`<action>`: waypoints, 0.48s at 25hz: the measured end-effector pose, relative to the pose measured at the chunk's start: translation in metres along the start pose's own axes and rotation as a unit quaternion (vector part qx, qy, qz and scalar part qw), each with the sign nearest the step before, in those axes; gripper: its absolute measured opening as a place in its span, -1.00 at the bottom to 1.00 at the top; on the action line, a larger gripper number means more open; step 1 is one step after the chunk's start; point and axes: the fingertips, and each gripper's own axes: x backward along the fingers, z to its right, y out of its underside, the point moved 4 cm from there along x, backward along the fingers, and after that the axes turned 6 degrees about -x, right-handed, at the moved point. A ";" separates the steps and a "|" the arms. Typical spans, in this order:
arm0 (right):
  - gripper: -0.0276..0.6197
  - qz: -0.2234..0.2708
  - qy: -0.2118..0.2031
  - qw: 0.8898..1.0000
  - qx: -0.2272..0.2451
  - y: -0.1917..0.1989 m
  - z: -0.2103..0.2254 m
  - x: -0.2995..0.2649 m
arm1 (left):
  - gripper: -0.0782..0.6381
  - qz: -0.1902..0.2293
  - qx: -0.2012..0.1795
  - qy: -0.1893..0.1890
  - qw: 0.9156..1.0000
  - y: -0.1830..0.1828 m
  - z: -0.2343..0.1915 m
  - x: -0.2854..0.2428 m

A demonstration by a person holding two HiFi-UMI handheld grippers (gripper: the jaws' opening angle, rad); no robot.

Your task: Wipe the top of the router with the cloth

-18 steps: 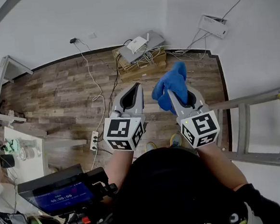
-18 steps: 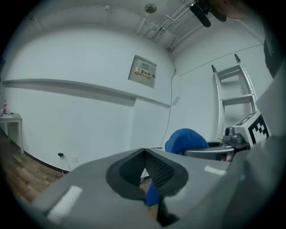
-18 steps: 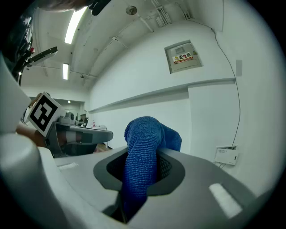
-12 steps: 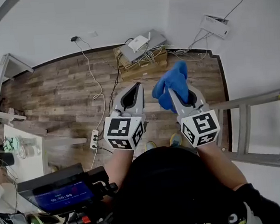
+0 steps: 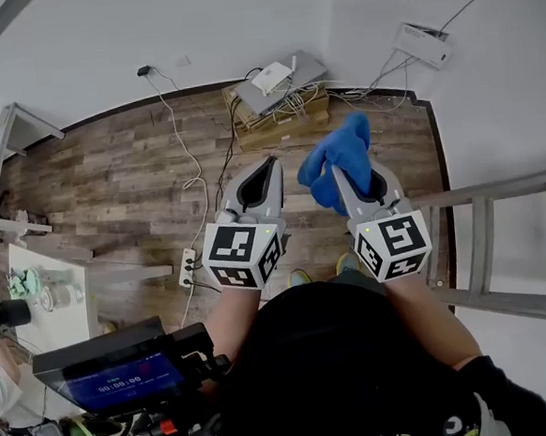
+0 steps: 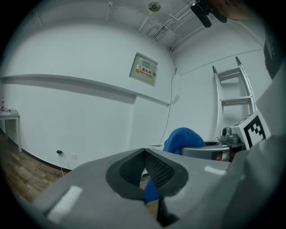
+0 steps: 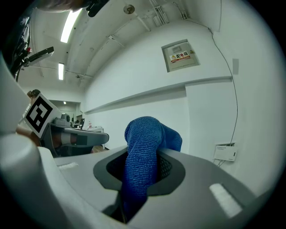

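The white router (image 5: 272,76) lies on a grey flat device (image 5: 295,77) on top of a cardboard box (image 5: 279,121), on the floor against the far wall. My right gripper (image 5: 337,172) is held up in front of me, well short of the box. It is shut on a blue cloth (image 5: 338,158) that bunches up over its tips. The right gripper view shows the cloth (image 7: 143,154) wedged between the jaws. My left gripper (image 5: 270,165) is beside it, shut and holding nothing. From the left gripper view the cloth (image 6: 181,136) shows just to the right.
A ladder (image 5: 501,241) leans along the right wall. A power strip (image 5: 193,263) and loose cables (image 5: 186,163) lie on the wood floor. A wall box (image 5: 421,45) hangs at the far right. A white table (image 5: 47,310) stands on the left, and a screen device (image 5: 116,373) is near me.
Both grippers have edged slightly forward and to the right toward the box. The cloth stays clamped in the right gripper, and the left stays shut.
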 end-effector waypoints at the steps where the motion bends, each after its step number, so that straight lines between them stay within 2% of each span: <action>1: -0.59 0.002 0.003 1.000 -0.001 0.003 -0.002 0.001 | -0.78 0.000 -0.002 0.001 1.000 0.003 -0.001 0.004; 5: -0.59 -0.001 0.014 1.000 -0.007 0.015 -0.005 -0.004 | -0.78 -0.003 0.004 0.008 1.000 0.013 -0.012 0.002; 12: -0.59 -0.017 -0.001 1.000 -0.003 0.018 0.023 -0.079 | -0.78 -0.017 0.009 0.007 1.000 0.021 -0.055 -0.062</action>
